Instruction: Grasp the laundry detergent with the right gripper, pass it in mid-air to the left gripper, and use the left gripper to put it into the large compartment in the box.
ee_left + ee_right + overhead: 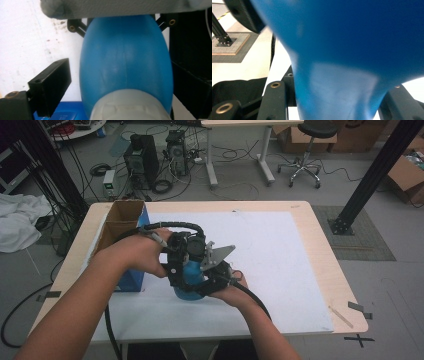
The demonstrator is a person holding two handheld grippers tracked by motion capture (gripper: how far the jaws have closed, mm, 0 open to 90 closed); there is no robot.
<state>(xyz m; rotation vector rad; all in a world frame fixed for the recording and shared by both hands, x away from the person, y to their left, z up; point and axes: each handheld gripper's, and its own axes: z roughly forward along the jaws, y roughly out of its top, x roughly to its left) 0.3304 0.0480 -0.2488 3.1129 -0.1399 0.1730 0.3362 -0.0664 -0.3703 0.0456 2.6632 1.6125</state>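
Box (125,227) stood at the table's (305,245) left edge. Left tool (181,262), jaws wide, straddled the blue bulb (126,62) without pinching. Right tool (216,272) clamped its neck above mid-table. Grab done; squeeze or placing seemingly remained.

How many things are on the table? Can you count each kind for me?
Blue bulb: 1
Cardboard box: 1
White mat: 1
Grippers: 2, the left gripper and the right gripper
Total: 5
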